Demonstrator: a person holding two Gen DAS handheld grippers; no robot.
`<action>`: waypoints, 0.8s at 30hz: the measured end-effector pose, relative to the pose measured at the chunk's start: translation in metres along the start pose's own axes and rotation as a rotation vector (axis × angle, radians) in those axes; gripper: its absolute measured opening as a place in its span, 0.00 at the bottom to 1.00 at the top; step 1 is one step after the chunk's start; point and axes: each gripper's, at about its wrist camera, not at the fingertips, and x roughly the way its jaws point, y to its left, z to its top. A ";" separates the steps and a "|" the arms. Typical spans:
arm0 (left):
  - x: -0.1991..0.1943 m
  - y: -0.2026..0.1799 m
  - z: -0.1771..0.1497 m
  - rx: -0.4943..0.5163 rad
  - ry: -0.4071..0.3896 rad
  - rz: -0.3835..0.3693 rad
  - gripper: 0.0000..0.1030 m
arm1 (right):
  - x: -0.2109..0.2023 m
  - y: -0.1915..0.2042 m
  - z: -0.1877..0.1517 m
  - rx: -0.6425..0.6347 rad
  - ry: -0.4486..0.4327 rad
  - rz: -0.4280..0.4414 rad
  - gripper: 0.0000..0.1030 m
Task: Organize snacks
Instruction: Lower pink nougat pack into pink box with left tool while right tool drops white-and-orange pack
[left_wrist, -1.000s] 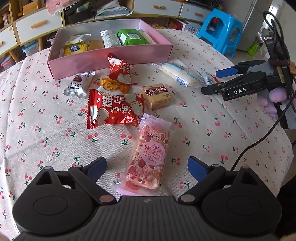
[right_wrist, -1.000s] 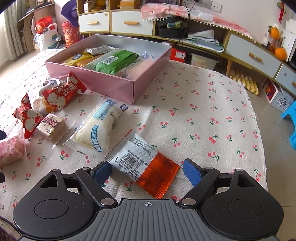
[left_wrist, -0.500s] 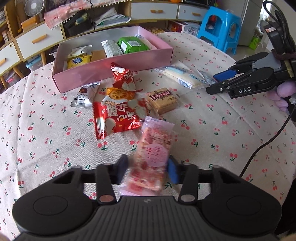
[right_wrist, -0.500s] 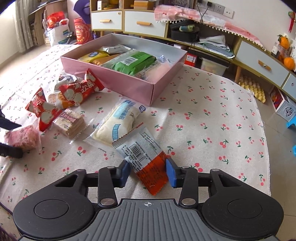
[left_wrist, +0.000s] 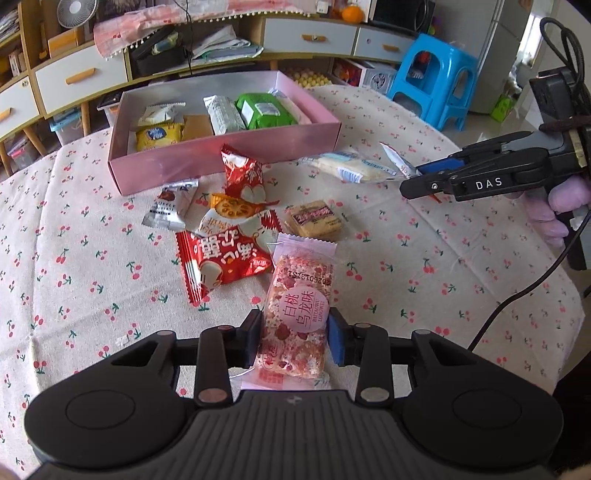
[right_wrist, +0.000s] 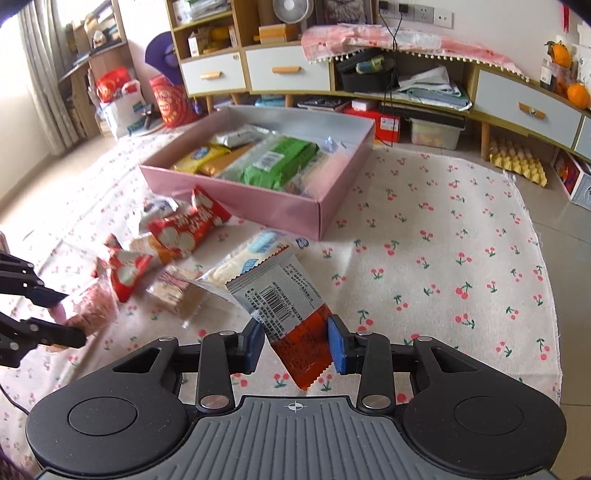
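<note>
My left gripper (left_wrist: 295, 332) has its jaws closing, and the pads press both sides of a pink peach-oolong snack bar (left_wrist: 301, 306) low over the cherry-print cloth. My right gripper (right_wrist: 295, 341) is also closing, pinching the orange end of a silver-and-orange packet (right_wrist: 291, 306) that is tilted up off the table. Each gripper shows in the other's view: the right gripper (left_wrist: 417, 177) at the right, the left gripper (right_wrist: 68, 317) at the left with the pink bar (right_wrist: 88, 306). The pink box (left_wrist: 221, 155), also in the right wrist view (right_wrist: 258, 199), stands farther back with several snacks inside.
Loose on the cloth lie red packets (left_wrist: 221, 258), an orange packet (left_wrist: 232, 206), a chocolate sachet (left_wrist: 171, 203), a biscuit (left_wrist: 314, 218) and a white bread pack (left_wrist: 351, 168). A black cable (left_wrist: 517, 295) crosses the table's right edge. A blue stool (left_wrist: 432, 88) and drawers stand behind.
Both grippers went from wide open to closed on their packets. The pink bar and the silver-orange packet have come up off the cloth, the latter tilting upward.
</note>
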 end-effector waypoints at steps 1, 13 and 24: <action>-0.001 0.000 0.001 0.001 -0.006 -0.001 0.32 | -0.002 0.001 0.001 -0.001 -0.007 0.004 0.34; -0.013 0.005 0.008 -0.030 -0.053 -0.011 0.32 | -0.020 0.004 0.013 0.072 -0.093 0.062 0.34; -0.017 0.016 0.022 -0.092 -0.090 -0.003 0.32 | -0.004 0.011 0.029 0.153 -0.101 0.046 0.34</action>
